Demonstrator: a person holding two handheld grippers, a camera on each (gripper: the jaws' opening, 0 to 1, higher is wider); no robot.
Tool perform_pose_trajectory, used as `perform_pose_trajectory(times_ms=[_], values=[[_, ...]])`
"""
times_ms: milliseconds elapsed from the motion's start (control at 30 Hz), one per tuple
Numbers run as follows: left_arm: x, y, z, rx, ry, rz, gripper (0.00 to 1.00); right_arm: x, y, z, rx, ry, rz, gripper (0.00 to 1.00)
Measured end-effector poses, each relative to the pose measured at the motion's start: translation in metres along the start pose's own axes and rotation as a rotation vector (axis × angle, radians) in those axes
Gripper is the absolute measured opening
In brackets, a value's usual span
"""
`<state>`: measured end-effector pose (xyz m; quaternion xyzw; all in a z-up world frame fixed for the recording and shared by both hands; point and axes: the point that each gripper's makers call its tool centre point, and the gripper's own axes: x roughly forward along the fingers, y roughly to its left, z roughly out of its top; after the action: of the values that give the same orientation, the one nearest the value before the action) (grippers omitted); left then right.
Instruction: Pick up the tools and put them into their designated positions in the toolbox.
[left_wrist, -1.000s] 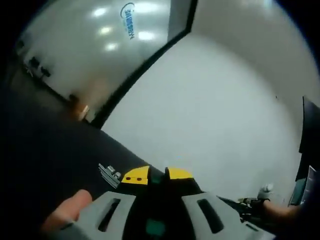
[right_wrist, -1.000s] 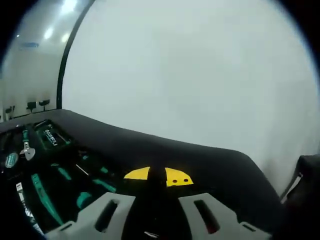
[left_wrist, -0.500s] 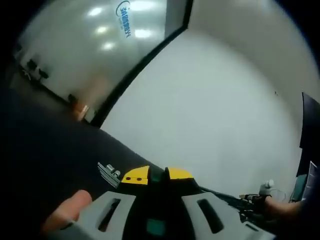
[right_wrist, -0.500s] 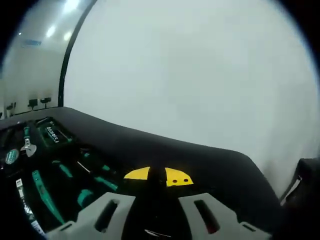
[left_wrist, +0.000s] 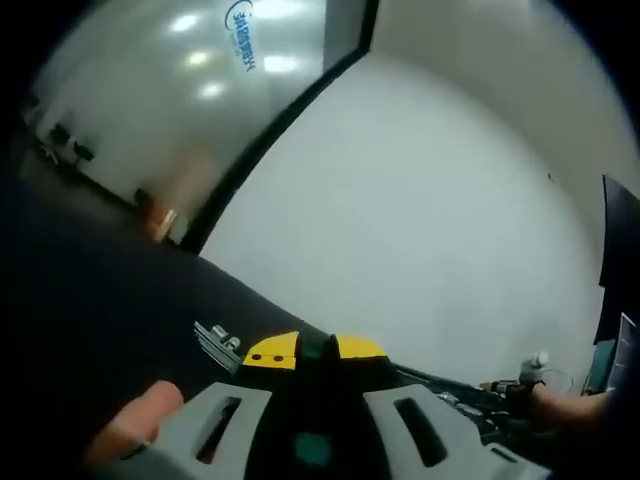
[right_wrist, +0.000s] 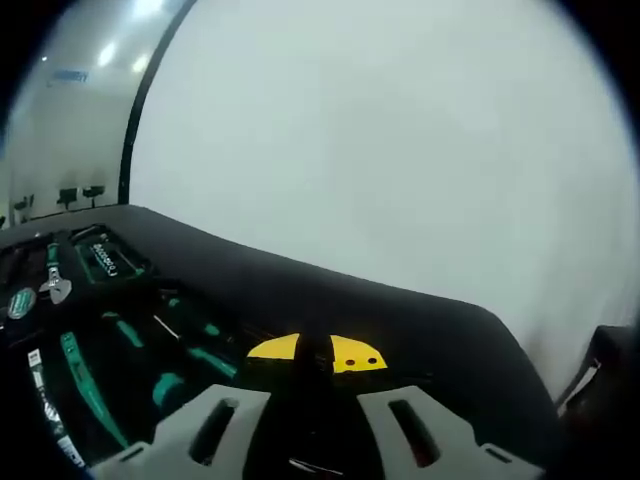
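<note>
Left gripper view first: barely anything has changed over the last second. The camera has tipped a touch, so the white wall and the glass partition (left_wrist: 190, 90) slid a little in frame, and that's the camera moving, not the room. The left gripper (left_wrist: 316, 352) has its yellow-tipped jaws pressed together with nothing visible between them. A fingertip (left_wrist: 135, 425) sits at the lower left beside the gripper body, and a small metal piece (left_wrist: 217, 340) lies on the black table (left_wrist: 90, 310) just left of the jaw tips. Off to the far right there's a cluttered spot with a small bottle (left_wrist: 540, 360).

Right gripper view: the picture has drifted so the toolbox (right_wrist: 70, 330) sits a bit fuller to the left of the right gripper (right_wrist: 316, 352). Its jaws are also closed together, empty as far as I can see. The box lies open on the table, with green-handled tools (right_wrist: 85, 385) in its slots, a labelled green case (right_wrist: 105, 260) at the far end and a wrench (right_wrist: 55, 285) near it.

My read: no tool is in hand yet, so the picking hasn't really started.
</note>
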<state>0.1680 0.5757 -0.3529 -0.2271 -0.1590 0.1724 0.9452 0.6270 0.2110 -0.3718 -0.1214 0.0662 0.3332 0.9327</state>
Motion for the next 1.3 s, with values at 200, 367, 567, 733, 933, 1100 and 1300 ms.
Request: perform_pose_trajectory(times_ms=[200,367,567,733,933,1100,1300], values=[[0.000,-0.001,0.000,-0.001,0.001,0.001,0.13,0.008,-0.003,-0.001,-0.014,0.007,0.000,0.08],[0.000,-0.001,0.001,-0.013,0.001,0.002,0.13,0.008,0.001,-0.001,-0.023,0.014,0.000,0.08],[-0.005,-0.009,0.000,-0.023,0.001,0.001,0.13,0.002,0.005,-0.002,-0.033,0.016,0.000,0.08],[-0.006,-0.011,0.000,-0.030,0.002,0.000,0.13,-0.006,0.009,-0.003,-0.032,0.016,0.002,0.08],[-0.007,-0.015,-0.002,-0.014,0.005,0.001,0.13,-0.005,0.010,-0.003,-0.023,0.014,0.004,0.08],[-0.007,-0.018,-0.003,-0.005,0.008,0.001,0.13,-0.001,0.009,-0.003,-0.030,0.014,0.011,0.08],[-0.005,-0.012,0.000,-0.013,0.005,0.001,0.13,0.000,0.007,-0.002,-0.025,0.015,0.012,0.08]])
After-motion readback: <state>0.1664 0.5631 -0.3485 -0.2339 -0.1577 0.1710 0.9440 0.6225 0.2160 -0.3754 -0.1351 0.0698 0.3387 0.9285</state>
